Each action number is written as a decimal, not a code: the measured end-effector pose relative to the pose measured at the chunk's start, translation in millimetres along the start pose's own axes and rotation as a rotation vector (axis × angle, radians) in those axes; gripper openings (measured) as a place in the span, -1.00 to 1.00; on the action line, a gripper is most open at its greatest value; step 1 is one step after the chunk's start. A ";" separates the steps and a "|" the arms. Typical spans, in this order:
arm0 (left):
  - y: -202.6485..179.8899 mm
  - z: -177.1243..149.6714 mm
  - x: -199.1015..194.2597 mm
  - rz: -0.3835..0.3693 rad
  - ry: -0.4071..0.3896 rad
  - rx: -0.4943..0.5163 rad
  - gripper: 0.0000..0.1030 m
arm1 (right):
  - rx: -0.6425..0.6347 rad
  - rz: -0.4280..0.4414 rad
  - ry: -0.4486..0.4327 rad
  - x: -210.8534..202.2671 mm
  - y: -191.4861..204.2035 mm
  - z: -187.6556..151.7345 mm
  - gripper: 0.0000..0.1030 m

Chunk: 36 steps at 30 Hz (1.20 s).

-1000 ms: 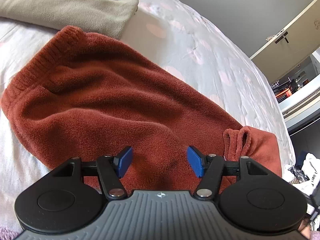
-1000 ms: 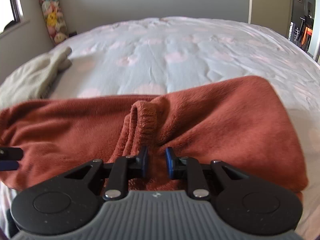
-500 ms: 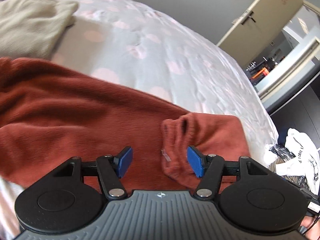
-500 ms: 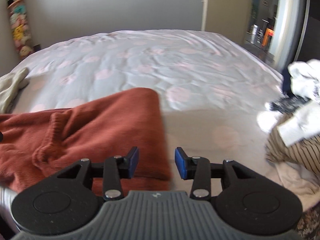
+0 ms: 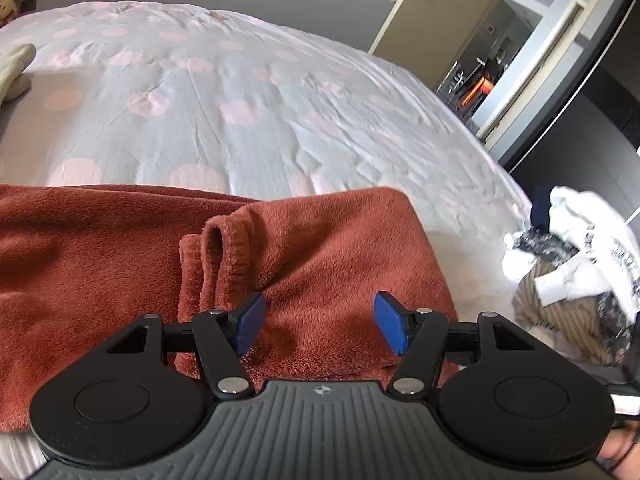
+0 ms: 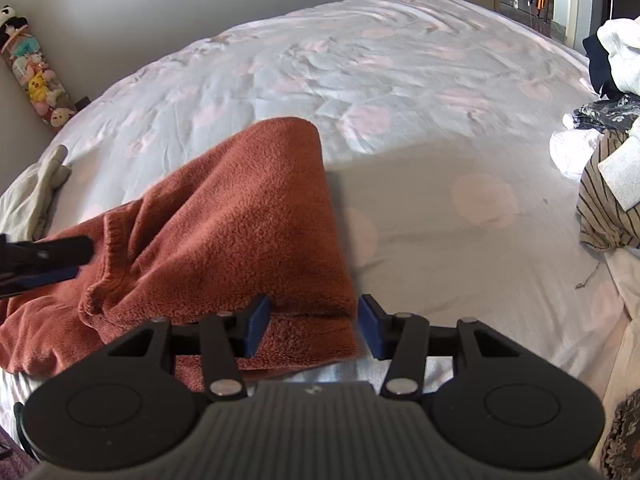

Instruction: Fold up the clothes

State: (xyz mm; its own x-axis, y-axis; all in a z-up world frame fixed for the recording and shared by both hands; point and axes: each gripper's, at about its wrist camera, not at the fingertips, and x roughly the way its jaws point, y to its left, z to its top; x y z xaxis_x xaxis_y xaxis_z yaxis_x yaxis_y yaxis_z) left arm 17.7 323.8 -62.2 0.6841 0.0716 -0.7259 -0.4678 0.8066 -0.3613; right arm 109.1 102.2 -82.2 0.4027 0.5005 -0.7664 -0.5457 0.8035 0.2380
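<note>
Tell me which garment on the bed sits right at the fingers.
The rust fleece, folded in the foreground with a ribbed cuff showing. The beige garment lies off at the left edge, and the pile sits at the right.

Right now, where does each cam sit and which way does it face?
Left wrist: on the left gripper, angled down over the rust fleece garment toward the bed's far side and door; own open fingers and a bit of hand show.
Right wrist: on the right gripper, angled down at the garment's right edge; its fingers have just been opening, fleece between them; left gripper intrudes.
Shared: garment, bed, clothes pile.
</note>
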 end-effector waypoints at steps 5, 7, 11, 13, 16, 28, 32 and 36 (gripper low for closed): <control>12.4 -2.7 19.8 0.062 0.031 -0.004 0.10 | 0.126 0.057 -0.066 -17.5 -25.1 -1.7 0.05; 20.2 -3.0 24.6 0.100 0.041 -0.013 0.04 | 0.169 0.078 -0.085 -26.7 -34.8 -2.4 0.13; 34.3 -2.2 32.4 0.138 0.061 -0.031 -0.09 | 0.149 0.104 -0.041 -23.6 -42.6 1.0 0.11; 36.2 -2.0 36.1 0.179 0.077 -0.010 -0.12 | 0.119 0.117 -0.005 -16.3 -41.3 3.1 0.10; 44.6 -4.8 38.0 0.177 0.088 -0.013 -0.21 | -0.035 0.109 0.071 -3.2 -25.9 6.3 0.07; 32.5 -4.8 20.6 0.159 0.059 0.008 -0.18 | -0.551 0.112 0.102 28.7 -3.4 12.3 -0.80; 6.1 -2.2 5.6 0.096 0.042 0.065 -0.15 | -0.487 0.149 0.070 18.5 -15.4 14.1 -0.88; -31.7 -7.2 3.5 -0.109 0.074 0.124 -0.15 | -0.385 0.194 0.078 15.0 -33.3 18.2 -0.92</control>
State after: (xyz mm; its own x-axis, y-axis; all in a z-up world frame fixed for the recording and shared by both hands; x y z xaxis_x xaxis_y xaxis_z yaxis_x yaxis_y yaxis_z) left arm 30.9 294.3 -57.5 0.6820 -0.0597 -0.7289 -0.3177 0.8735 -0.3688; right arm 146.7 88.9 -90.9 0.2167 0.5924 -0.7760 -0.8461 0.5105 0.1534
